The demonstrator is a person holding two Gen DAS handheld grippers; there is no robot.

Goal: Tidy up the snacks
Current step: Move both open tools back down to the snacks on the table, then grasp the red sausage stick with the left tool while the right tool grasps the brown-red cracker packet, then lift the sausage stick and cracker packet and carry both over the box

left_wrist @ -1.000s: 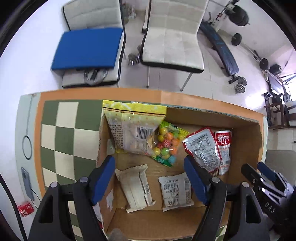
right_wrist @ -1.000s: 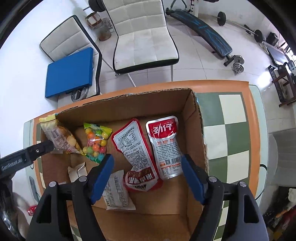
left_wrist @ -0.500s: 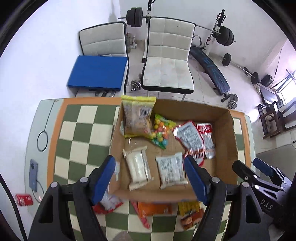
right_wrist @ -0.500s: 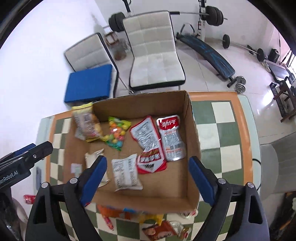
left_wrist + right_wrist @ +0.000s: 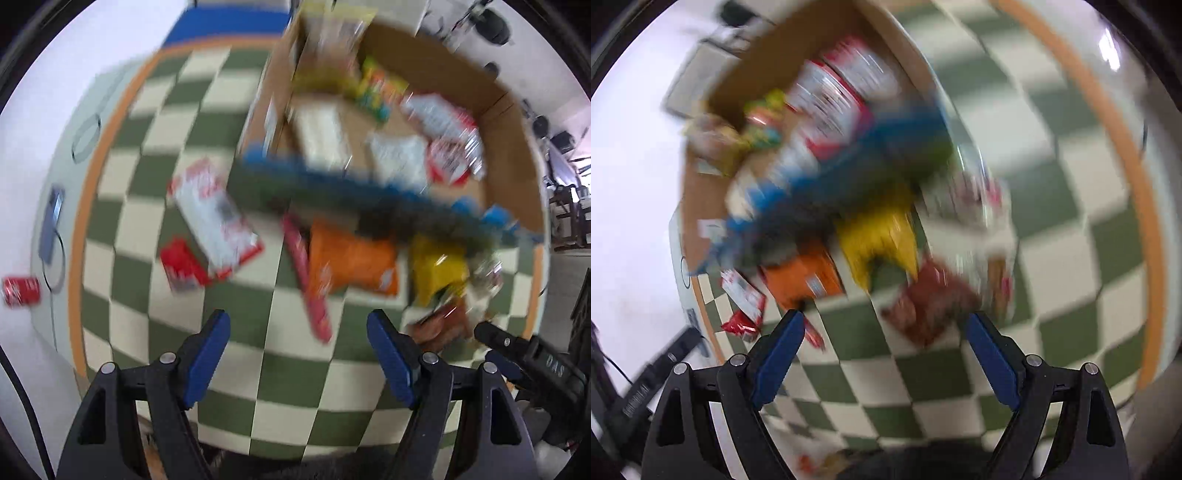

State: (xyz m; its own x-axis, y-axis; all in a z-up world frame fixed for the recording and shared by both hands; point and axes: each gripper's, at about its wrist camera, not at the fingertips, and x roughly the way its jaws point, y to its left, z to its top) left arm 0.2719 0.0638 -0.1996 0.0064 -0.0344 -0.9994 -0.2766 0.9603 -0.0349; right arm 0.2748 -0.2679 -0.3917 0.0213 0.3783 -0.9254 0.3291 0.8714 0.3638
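To do this step well, each hand should slow until the blur clears, pick a single loose packet on the checkered tablecloth and settle with it centred between the pads before squeezing. The left gripper points straight down, jaws spread and empty, with the orange packet just ahead of its fingertips and the cardboard box of sorted snacks beyond. The right gripper tilts steeply down, jaws wide and empty, the dark red packet lying just ahead between its fingers.
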